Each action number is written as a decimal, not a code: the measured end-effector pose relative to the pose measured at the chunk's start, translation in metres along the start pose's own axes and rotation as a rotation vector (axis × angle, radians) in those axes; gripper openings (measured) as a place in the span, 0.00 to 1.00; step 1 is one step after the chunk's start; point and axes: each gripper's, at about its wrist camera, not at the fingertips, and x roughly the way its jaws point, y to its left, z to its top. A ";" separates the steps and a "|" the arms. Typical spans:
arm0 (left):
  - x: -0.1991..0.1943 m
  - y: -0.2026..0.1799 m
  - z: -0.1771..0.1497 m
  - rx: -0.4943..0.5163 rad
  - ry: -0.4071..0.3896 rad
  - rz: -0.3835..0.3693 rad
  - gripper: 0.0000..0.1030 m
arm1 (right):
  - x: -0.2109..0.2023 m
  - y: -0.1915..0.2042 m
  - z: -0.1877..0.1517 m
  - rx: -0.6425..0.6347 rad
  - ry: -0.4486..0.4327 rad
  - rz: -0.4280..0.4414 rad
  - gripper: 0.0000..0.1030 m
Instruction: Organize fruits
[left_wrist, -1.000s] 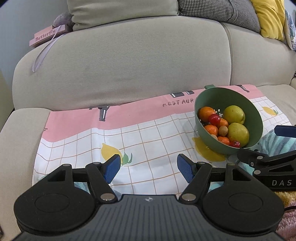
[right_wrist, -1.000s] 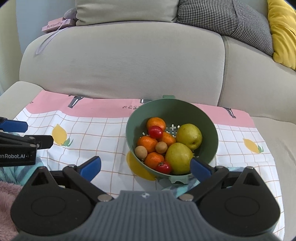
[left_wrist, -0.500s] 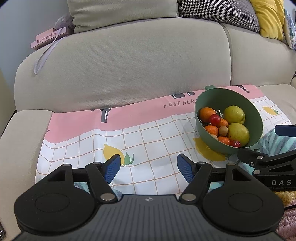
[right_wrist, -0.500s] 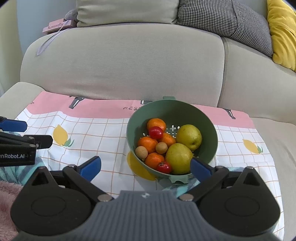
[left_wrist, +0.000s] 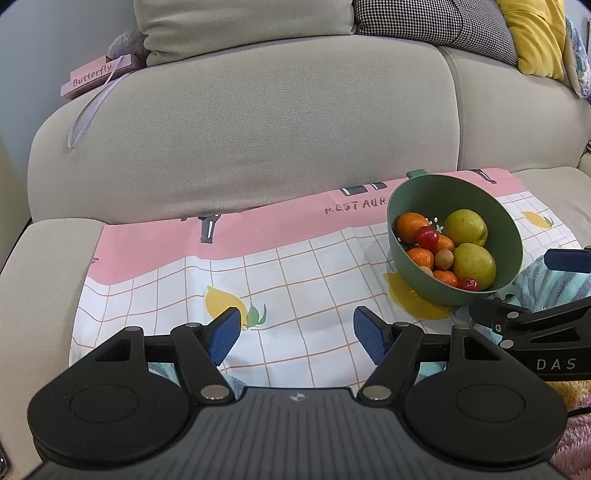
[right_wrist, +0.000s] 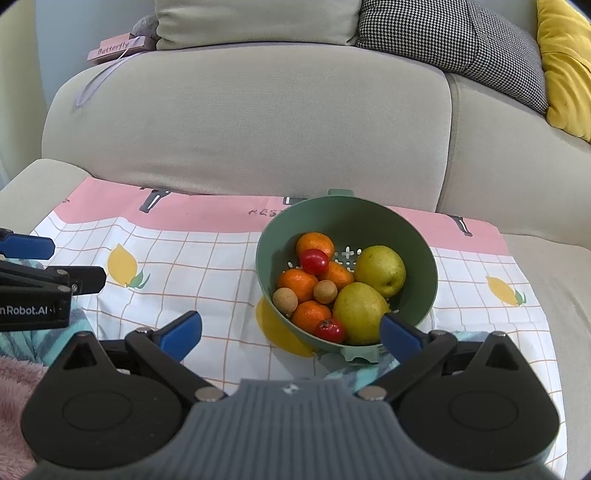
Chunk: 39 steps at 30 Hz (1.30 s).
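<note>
Writing: "Butterfly" is read on a pink box (left_wrist: 96, 76) set on top of the sofa (left_wrist: 258, 122) back. "RESTAUR" is printed on the pink band of the checked cloth (left_wrist: 295, 266) spread over the sofa seat; the rest of the word is hidden by the bowl. "DAS" is seen on the right claw (right_wrist: 290, 330) body in the left wrist view, and "nRobot.AI" on the left claw (left_wrist: 295, 334) body in the right wrist view.

Container: a green colander bowl (right_wrist: 421, 266) is stood on the cloth, tilted toward the cameras. In it are held two yellow-green pears (right_wrist: 380, 271), four small oranges (right_wrist: 297, 284), two red cherry tomatoes (right_wrist: 314, 261) and two small tan round fruits (right_wrist: 285, 300).

Claws: both are held wide apart and empty. The left is placed over bare cloth, left of the bowl; the right is placed just before the bowl's near rim.
</note>
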 end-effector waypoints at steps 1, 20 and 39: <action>0.000 0.000 0.000 0.000 0.000 0.000 0.80 | 0.000 0.000 0.000 -0.001 0.001 0.000 0.96; 0.000 0.000 -0.002 -0.006 0.003 0.002 0.80 | 0.004 0.004 -0.001 -0.006 0.010 0.002 0.96; 0.001 0.003 -0.002 -0.011 0.010 0.004 0.80 | 0.008 0.006 -0.002 0.001 0.023 0.003 0.96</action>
